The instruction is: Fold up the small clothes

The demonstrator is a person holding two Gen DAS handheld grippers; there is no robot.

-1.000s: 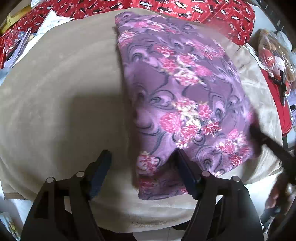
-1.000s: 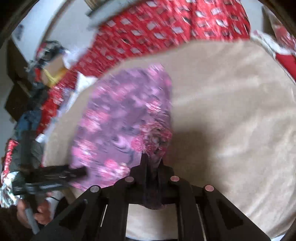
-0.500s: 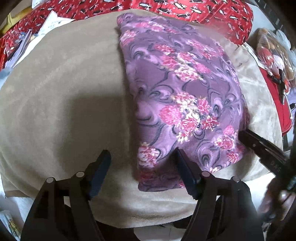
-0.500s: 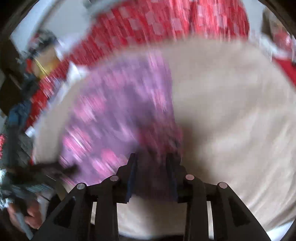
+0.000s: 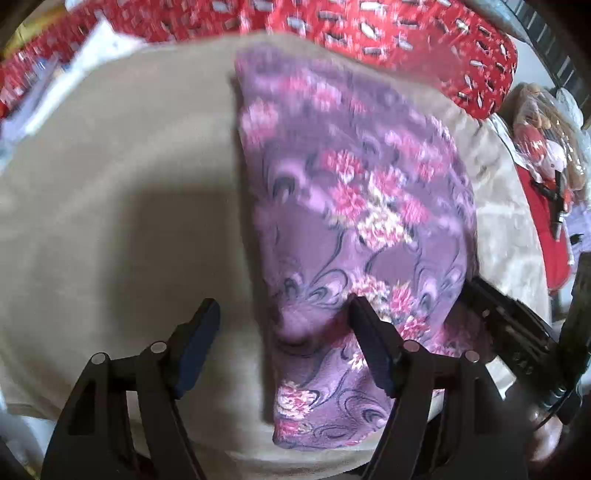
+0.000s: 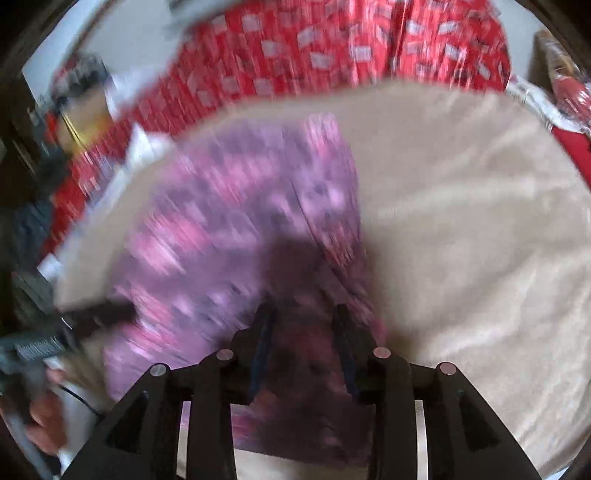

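Closest to the left wrist camera, the left black two-finger gripper (image 5: pixel 282 325) had its fingers spread wide and wasn't pinching anything. The near left corner of the purple floral-print folded garment (image 5: pixel 354 236) sat in the gap between them, with one finger over the bare tan plush blanket (image 5: pixel 110 206) and the other over the cloth. Just off to the right in that view, the right black two-finger gripper (image 5: pixel 517 332) poked in at the garment's right edge.

From its own camera, the right gripper (image 6: pixel 303 332) was partly spread, fingers not pressed together, with the garment's (image 6: pixel 236 236) near edge lying between and under them. That shot was pretty smeared, so I couldn't tell whether the pads actually touched the fabric. The left gripper (image 6: pixel 92 314) showed up as a dark blur at the garment's left side.

The garment itself lay flat as a long strip running away from the cameras, down the middle of the blanket (image 6: pixel 461 221). Beyond the blanket's far edge was a red patterned bedspread with white marks (image 5: pixel 369 29), and a doll in red clothing (image 5: pixel 535 140) off to the far right.
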